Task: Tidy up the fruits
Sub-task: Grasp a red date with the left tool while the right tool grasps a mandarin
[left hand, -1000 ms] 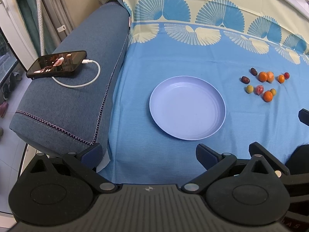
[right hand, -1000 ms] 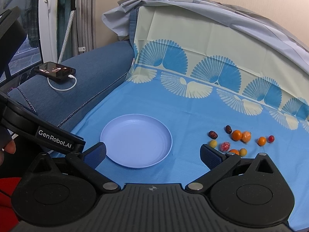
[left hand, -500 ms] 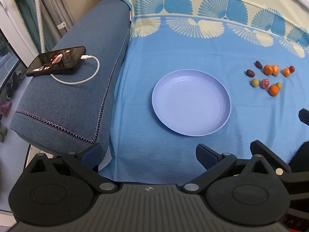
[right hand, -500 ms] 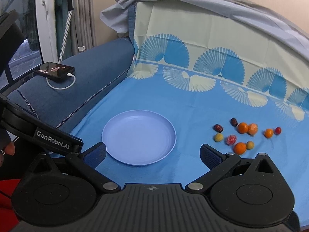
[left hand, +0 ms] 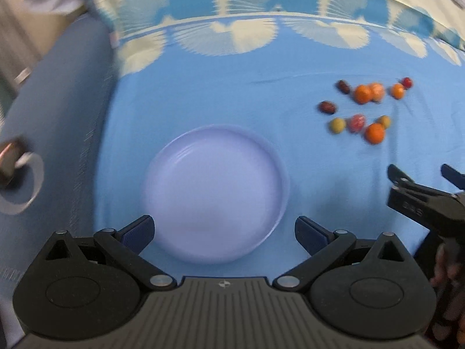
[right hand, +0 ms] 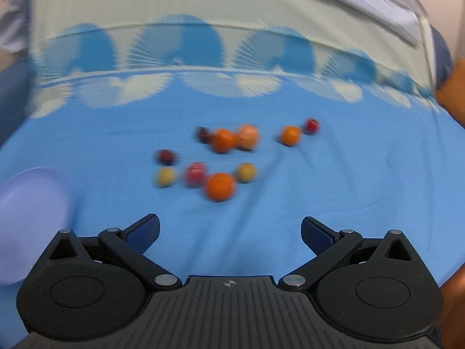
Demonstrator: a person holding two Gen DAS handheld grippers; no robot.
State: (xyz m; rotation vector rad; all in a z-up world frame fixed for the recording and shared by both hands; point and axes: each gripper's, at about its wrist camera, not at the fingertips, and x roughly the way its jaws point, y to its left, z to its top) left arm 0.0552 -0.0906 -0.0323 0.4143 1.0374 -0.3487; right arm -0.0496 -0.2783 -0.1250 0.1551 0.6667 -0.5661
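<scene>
A lilac plate (left hand: 215,192) lies empty on the blue cloth, straight ahead of my left gripper (left hand: 223,229), which is open and empty just short of its near rim. Several small fruits lie in a cluster to the right: orange ones (left hand: 375,133), yellow ones (left hand: 337,125), a pink one (left hand: 357,122), dark red ones (left hand: 327,107). My right gripper (right hand: 229,231) is open and empty, facing the cluster, with the nearest orange fruit (right hand: 219,186) a short way ahead. The right gripper also shows in the left wrist view (left hand: 421,177). The plate's edge (right hand: 26,218) shows at the left of the right wrist view.
A blue sofa armrest (left hand: 52,133) runs along the left, with a phone (left hand: 10,160) and white cable on it. The patterned cloth (right hand: 203,67) rises up the backrest behind the fruits. An orange cushion (right hand: 453,87) sits at the far right.
Both grippers have moved forward and rightward; both views are motion-blurred. The plate is now close under the left gripper and the fruit cluster is centred ahead of the right gripper.
</scene>
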